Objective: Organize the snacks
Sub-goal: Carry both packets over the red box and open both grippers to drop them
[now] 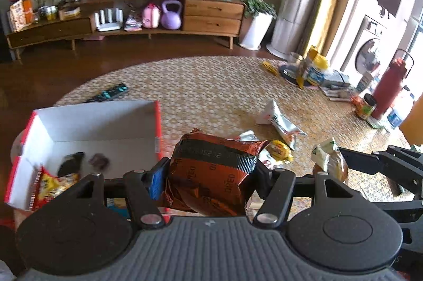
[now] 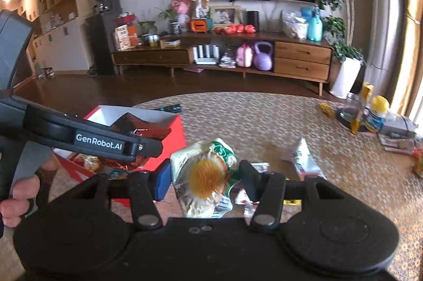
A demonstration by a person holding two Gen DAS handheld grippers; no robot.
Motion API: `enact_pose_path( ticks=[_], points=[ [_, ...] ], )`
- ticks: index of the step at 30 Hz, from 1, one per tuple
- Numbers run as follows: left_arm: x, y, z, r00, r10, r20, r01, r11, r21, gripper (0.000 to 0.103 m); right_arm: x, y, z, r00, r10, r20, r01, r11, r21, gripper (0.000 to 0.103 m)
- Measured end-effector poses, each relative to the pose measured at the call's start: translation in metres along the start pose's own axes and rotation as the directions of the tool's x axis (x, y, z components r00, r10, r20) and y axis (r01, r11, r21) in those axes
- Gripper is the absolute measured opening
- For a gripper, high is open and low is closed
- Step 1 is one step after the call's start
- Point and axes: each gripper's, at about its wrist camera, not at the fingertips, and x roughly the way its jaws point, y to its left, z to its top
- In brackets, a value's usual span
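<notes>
Just right of the red box (image 1: 158, 122), the left gripper (image 1: 208, 175) clamps an Oreo bag (image 1: 211, 175). The right gripper (image 2: 205, 175), farther from the box, pinches a green snack pack (image 2: 203, 175).

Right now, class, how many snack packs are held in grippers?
2. The left gripper holds an Oreo bag beside the box; the right gripper holds a green-and-white pack over the rug.

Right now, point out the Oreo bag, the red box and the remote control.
Oreo bag (image 1: 211, 175), left wrist view, on its copper front panel.
Red box (image 1: 105, 122), left wrist view, on its white inner back wall.
Remote control (image 1: 109, 94), left wrist view, on its middle.
</notes>
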Motion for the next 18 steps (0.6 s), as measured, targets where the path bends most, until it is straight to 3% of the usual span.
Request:
enact_pose_path(
  ticks=[18],
  points=[
    [-0.040,0.124,-0.008,0.988,0.153,0.027,-0.151,0.985,-0.079,0.063,0.056,0.113,0.029,0.989,0.132,-0.072,-0.142,0.977,-0.160,0.053]
  ],
)
